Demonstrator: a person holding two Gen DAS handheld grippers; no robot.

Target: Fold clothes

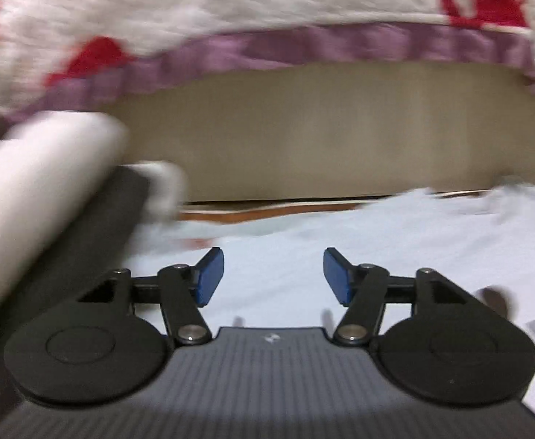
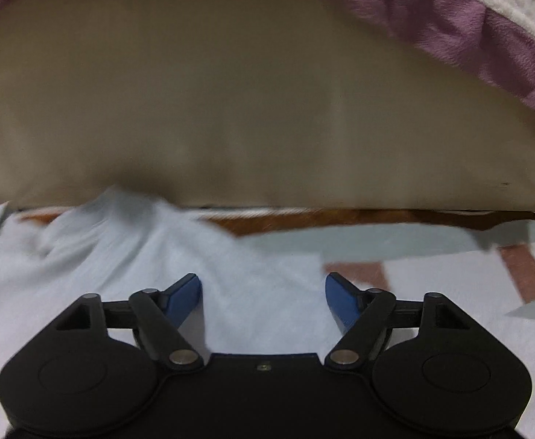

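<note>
A pale blue garment (image 1: pixel 340 241) lies rumpled on the surface in the left wrist view. My left gripper (image 1: pixel 274 276) hovers over it, open, with nothing between its blue pads (image 1: pixel 208 278). In the right wrist view the same pale blue garment (image 2: pixel 150 256) spreads from the left edge to the middle, its edge bunched up against the beige panel. Above its right part my right gripper (image 2: pixel 263 294) stands open, and nothing is pinched between its pads (image 2: pixel 340 298).
A beige panel (image 1: pixel 322 139) rises behind the garment, with a white, red-patterned blanket and its purple trim (image 1: pixel 304 44) hanging over it. A patterned sheet (image 2: pixel 450 274) lies at the right. A blurred white sleeve-like shape (image 1: pixel 37 183) over something dark crowds the left.
</note>
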